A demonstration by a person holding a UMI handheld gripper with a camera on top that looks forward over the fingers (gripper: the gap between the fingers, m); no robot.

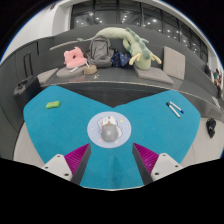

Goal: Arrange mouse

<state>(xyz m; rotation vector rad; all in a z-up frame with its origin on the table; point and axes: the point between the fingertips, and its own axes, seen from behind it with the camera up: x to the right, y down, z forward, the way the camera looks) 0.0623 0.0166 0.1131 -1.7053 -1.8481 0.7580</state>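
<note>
A small grey mouse (109, 125) lies on a round pale pad (97, 133) in the middle of a teal tabletop (60, 125). My gripper (112, 162) hovers just short of it, with the mouse a little beyond and between the two fingers. The fingers stand wide apart with nothing between them, and their magenta pads (78, 154) face inward.
A green block (52, 103) lies on the table at the left. A pale pen-like thing (175, 109) lies at the right. Beyond the table a grey sofa (60, 72) holds a pink toy (73, 58), a dark bag (99, 50) and a green plush toy (135, 47).
</note>
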